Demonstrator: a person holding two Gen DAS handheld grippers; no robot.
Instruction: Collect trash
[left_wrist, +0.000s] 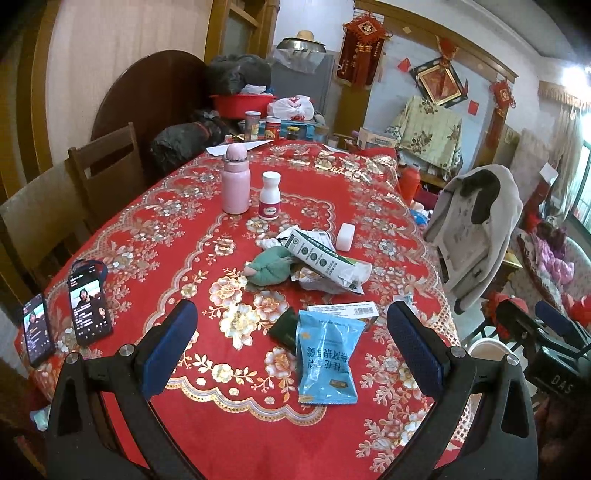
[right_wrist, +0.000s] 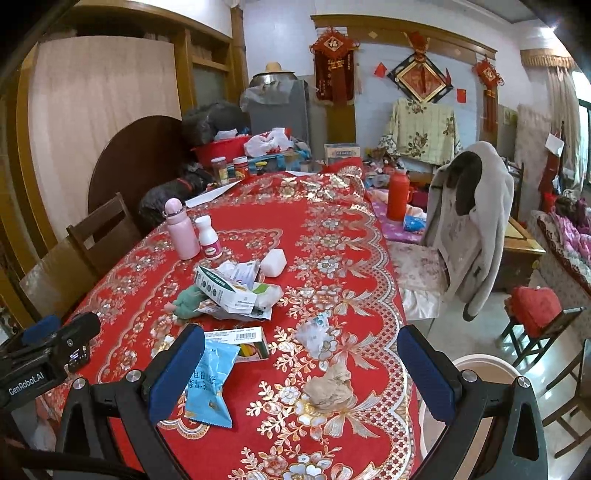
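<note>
Trash lies scattered on the red floral tablecloth. A blue snack packet lies flat between the fingers of my left gripper, which is open and holds nothing. Behind the packet sit a flat barcode box and a pile of torn cartons and wrappers. My right gripper is open and empty above a crumpled beige paper and a crumpled clear wrapper. The blue snack packet lies beside its left finger.
A pink bottle, a white pill bottle, a white block and a green cloth toy stand mid-table. Two phones lean at the left edge. A white bin sits below the table's right edge, near a jacket-draped chair.
</note>
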